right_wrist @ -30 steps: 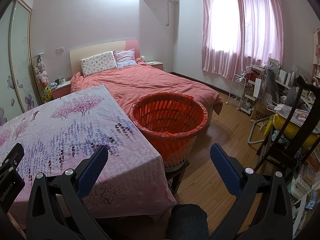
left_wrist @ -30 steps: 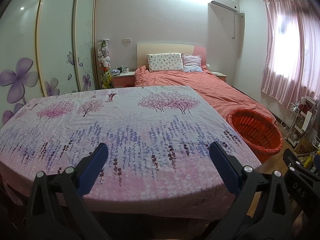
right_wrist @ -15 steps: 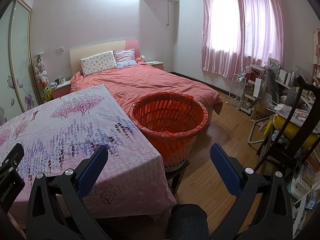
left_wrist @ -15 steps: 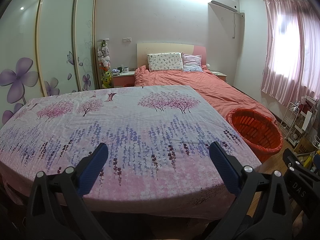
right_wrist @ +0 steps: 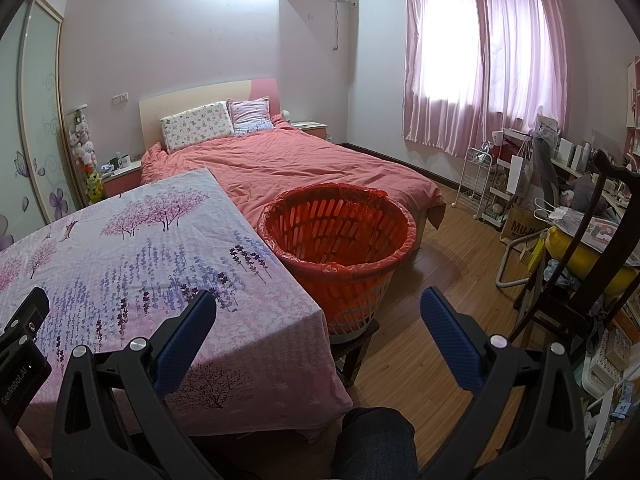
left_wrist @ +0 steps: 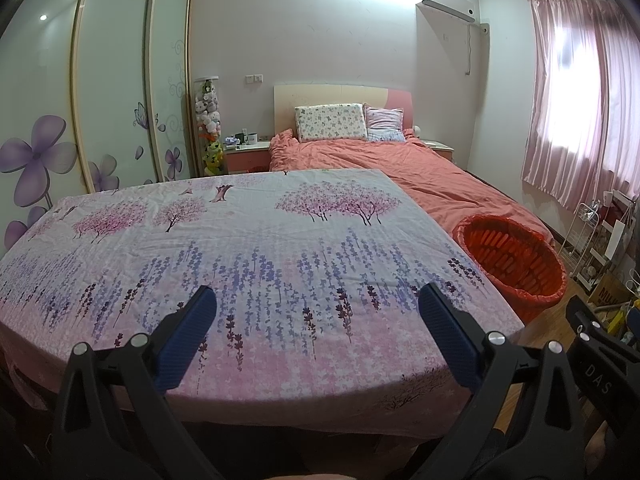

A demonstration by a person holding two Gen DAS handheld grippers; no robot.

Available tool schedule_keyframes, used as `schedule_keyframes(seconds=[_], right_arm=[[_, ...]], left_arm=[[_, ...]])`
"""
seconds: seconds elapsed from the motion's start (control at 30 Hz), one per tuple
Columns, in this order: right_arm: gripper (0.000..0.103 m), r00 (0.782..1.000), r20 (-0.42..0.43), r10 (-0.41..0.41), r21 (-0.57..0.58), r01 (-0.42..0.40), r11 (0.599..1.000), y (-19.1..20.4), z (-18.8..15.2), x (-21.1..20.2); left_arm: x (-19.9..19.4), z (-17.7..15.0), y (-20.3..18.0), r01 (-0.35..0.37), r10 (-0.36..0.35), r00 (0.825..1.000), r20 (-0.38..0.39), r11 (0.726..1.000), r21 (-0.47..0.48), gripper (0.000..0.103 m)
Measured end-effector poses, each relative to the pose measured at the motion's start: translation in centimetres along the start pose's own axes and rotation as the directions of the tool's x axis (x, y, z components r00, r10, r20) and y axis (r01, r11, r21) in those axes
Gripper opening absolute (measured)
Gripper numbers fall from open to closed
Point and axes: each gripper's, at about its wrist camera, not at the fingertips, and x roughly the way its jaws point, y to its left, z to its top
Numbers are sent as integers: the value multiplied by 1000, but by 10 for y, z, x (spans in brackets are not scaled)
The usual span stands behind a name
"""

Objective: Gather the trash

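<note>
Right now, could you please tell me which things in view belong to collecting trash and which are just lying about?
For the job:
- round orange slatted basket with red liner
- left tongs, open
- right tongs, open

Just about:
- flowered pink tablecloth, no trash visible
- coral-covered bed
- white wire rack

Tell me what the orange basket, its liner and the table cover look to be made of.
Basket: likely rigid moulded plastic, its wall slotted. Liner: thin glossy red plastic film, crinkled and folded over the rim. Table cover: matte woven cloth with a floral print, creased and draping at the corner.
</note>
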Motion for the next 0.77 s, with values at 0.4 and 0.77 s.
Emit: schedule_keyframes(seconds=[0.4, 0.77], right_arm=[[101, 1000, -1, 0, 0, 0, 1000, 0, 0, 0], [101, 1000, -1, 0, 0, 0, 1000, 0, 0, 0]], left_arm=[[2, -7, 1, -2, 2, 1000, -9, 1000, 0, 99], [3, -4, 2, 0, 0, 1000, -14, 1000, -1, 99]])
